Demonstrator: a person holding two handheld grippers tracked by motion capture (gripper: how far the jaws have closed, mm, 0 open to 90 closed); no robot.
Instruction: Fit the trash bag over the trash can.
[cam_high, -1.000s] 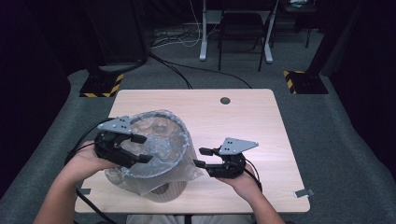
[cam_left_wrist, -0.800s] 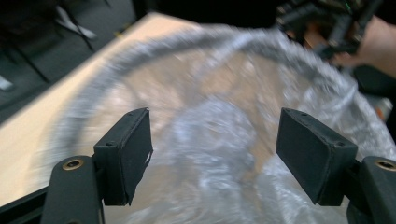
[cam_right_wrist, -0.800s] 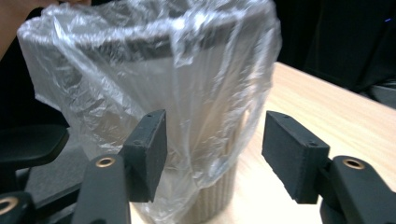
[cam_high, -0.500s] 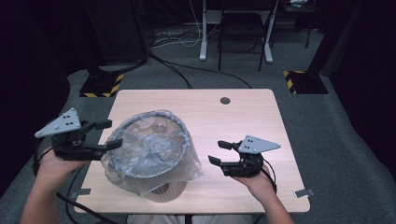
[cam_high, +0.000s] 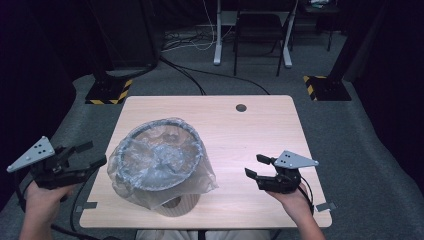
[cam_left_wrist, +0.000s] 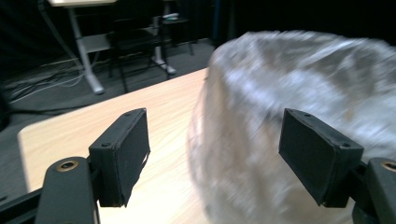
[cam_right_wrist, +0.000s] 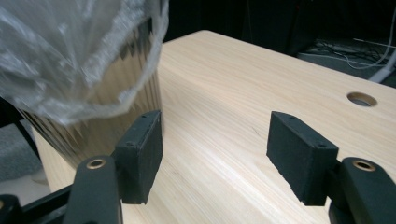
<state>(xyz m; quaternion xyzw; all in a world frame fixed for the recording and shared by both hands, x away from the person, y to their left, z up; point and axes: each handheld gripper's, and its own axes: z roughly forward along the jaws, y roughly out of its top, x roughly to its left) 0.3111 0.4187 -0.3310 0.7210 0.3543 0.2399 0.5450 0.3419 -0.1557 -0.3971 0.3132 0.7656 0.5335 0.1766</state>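
Bag (cam_high: 161, 165) lines bin (cam_high: 175, 205) on table (cam_high: 260, 130); both grippers off it.
Left gripper (cam_high: 82, 159) and right gripper (cam_high: 257, 167) flank it, fingers apart, empty, probably clear because the liner is seated.

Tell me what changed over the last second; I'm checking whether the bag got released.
Both grippers drew outward from the bin. The left gripper, which was on the plastic bag at the bin's rim, let go and swung left past the table edge, fingers open. The right gripper slid right, open. The bin and its bag liner stayed in place.
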